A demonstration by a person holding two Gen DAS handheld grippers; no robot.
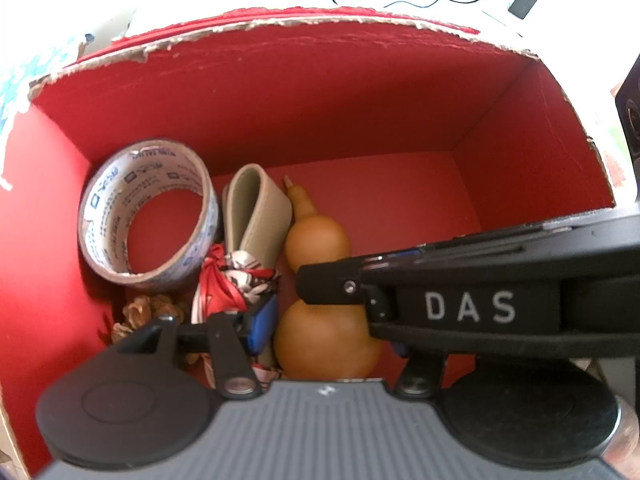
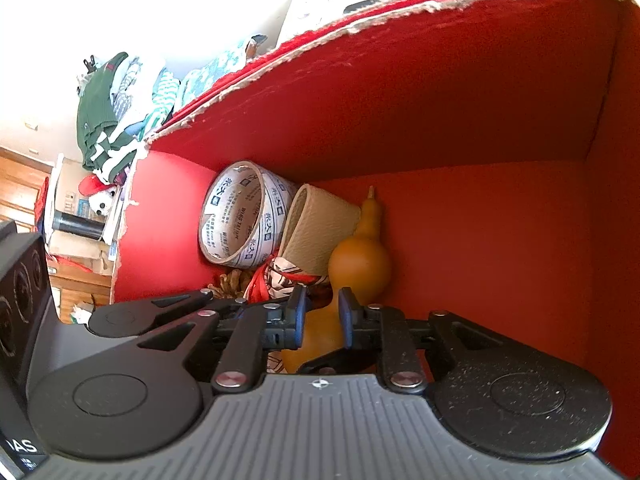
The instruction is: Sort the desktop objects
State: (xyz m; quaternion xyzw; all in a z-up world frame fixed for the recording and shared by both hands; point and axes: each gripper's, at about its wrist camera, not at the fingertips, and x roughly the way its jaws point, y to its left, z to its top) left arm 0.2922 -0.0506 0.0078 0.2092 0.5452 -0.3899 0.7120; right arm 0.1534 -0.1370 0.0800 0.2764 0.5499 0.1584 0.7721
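Both grippers hang over an open red cardboard box point(image 1: 360, 92) that also fills the right wrist view point(image 2: 440, 100). On its floor lie a brown gourd point(image 1: 316, 280), a roll of printed tape point(image 1: 148, 212), a folded beige case point(image 1: 256, 208), a red-and-white patterned cloth point(image 1: 236, 280) and pine cones point(image 1: 144, 312). My left gripper point(image 1: 328, 328) is open, its jaws either side of the gourd's lower bulb. My right gripper point(image 2: 322, 320) is open with a narrow gap just above the gourd point(image 2: 360, 260). The tape point(image 2: 240, 216), case point(image 2: 320, 224) and cloth point(image 2: 280, 276) lie beyond it.
The right gripper's black body marked DAS point(image 1: 480, 304) crosses the left wrist view. The right half of the box floor point(image 1: 420, 200) is bare. A black cable and charger point(image 1: 524, 0) lie behind the box. Clothes point(image 2: 112, 112) are piled to the left outside it.
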